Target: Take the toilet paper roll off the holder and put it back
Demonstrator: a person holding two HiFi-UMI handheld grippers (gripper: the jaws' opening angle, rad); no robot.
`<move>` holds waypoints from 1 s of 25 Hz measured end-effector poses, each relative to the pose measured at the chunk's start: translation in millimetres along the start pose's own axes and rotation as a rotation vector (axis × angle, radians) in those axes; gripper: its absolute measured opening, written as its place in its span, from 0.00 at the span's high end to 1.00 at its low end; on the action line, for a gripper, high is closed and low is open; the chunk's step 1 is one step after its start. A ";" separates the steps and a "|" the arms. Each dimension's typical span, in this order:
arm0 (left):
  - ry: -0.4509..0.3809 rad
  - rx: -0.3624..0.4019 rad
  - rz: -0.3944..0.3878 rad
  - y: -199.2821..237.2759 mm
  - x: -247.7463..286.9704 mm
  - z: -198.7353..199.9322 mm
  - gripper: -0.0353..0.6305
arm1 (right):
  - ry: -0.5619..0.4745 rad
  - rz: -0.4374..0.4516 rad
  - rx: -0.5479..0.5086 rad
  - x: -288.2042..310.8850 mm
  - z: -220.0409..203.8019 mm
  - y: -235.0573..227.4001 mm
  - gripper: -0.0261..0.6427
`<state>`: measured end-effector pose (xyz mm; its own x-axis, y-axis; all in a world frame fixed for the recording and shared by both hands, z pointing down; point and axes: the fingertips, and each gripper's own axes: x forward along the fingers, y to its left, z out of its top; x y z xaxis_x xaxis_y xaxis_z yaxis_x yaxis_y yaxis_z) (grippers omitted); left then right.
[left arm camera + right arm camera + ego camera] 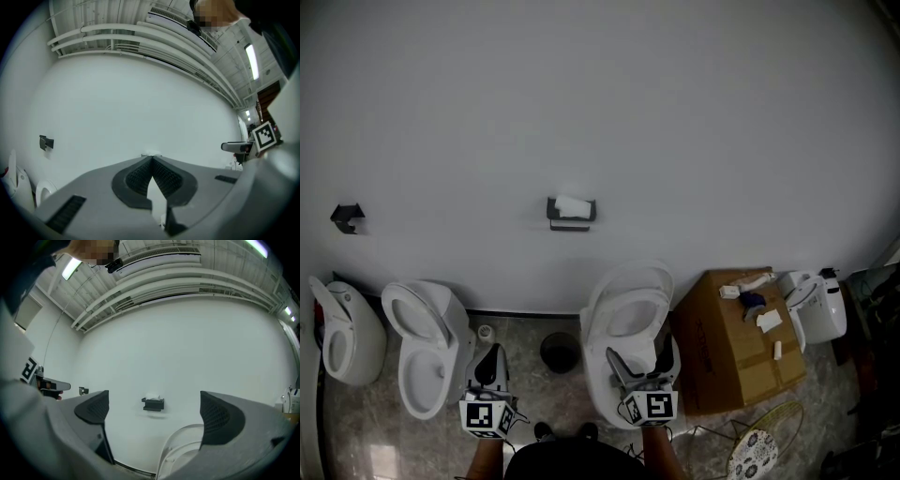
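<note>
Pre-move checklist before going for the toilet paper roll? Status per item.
1. White roll seated in the dark holder on the wall: ok.
2. Grab-ready right tool: ok, jaws wide apart, nothing between them.
3. Idle left tool: ok, jaws together, nothing held.
4. Aim: ok, the roll sits centred between the jaws in the right gripper view.
5. Within reach: not ok, both tools are low and well short of the wall.
6. Approach path: cannot tell; a toilet stands below the holder, to its right.
</note>
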<state>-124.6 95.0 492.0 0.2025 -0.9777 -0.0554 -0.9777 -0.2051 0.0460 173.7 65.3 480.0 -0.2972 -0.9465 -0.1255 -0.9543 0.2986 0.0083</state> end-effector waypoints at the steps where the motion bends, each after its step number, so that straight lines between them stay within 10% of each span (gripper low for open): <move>1: 0.002 0.000 0.002 0.7 -1.4 1.6 0.94 | -0.002 -0.001 0.007 -0.1 0.1 0.7 0.09; 25: -0.014 -0.013 -0.036 69.8 -28.5 -5.6 0.94 | -0.007 -0.028 -0.002 -4.3 9.5 73.5 0.09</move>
<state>-198.3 108.3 502.4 0.2365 -0.9690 -0.0715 -0.9689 -0.2407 0.0567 105.1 92.5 471.8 -0.2705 -0.9535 -0.1332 -0.9623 0.2720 0.0070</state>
